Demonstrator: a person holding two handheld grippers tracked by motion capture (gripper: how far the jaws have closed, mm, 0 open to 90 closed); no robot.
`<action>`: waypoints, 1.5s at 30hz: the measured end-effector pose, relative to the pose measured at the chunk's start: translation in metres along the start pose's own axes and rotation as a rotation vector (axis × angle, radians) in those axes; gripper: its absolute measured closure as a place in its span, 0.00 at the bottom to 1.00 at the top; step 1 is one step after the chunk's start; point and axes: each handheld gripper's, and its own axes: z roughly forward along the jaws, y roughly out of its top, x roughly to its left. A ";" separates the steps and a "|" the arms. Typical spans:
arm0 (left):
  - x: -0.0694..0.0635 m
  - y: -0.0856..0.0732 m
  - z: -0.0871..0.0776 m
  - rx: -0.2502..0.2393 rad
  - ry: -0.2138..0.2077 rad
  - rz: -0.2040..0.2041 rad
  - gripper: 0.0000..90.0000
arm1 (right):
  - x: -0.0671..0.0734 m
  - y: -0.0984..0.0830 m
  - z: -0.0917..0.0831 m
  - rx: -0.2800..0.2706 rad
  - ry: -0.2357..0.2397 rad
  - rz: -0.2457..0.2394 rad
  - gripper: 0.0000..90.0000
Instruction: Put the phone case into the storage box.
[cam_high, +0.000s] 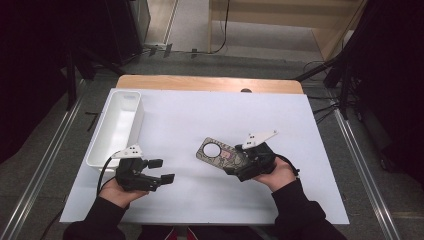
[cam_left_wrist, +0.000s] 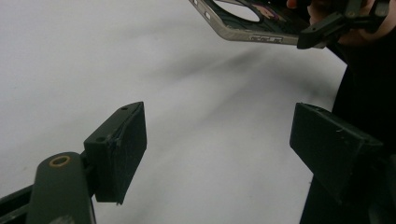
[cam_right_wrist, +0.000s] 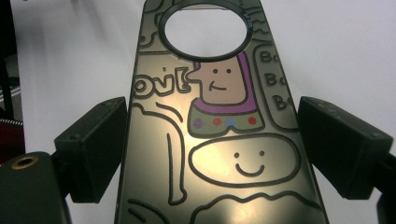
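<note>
The right gripper (cam_high: 239, 165) holds a phone case (cam_high: 218, 153) by its 2 long edges, the jaws clenched across its width at the end away from the round camera hole. In the right gripper view the case (cam_right_wrist: 219, 140) runs straight out between the 2 pads, touching both, with the hole well beyond the tips. It appears lifted off the white bench (cam_high: 200, 120), sticking out ahead of the jaws toward the middle.

The left gripper (cam_high: 162, 171) is released, its jaws standing wide with nothing between them; in the left gripper view the case (cam_left_wrist: 247, 21) hangs well ahead of its tips and to their right.

I judge the case light, thin and somewhat springy: a hollow shell that will bow or pop out if squeezed hard across its width. Its glossy printed back looks slippery, so the side rims are the better hold. Gripped at 1 end, the free end may sag or swing. A second hold by the left jaws near the camera hole would steady it. A white tray (cam_high: 117, 125) sits beyond the left gripper.
</note>
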 end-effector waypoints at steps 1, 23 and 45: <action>-0.001 0.001 0.000 -0.002 0.000 -0.003 0.21 | 0.001 -0.001 -0.001 -0.003 -0.002 -0.003 0.12; -0.008 0.032 0.005 0.051 -0.040 -0.034 0.21 | 0.021 -0.015 -0.012 -0.021 0.008 0.029 0.12; -0.009 0.053 0.023 0.131 -0.093 -0.090 0.24 | 0.032 -0.014 -0.018 -0.006 0.025 0.024 0.12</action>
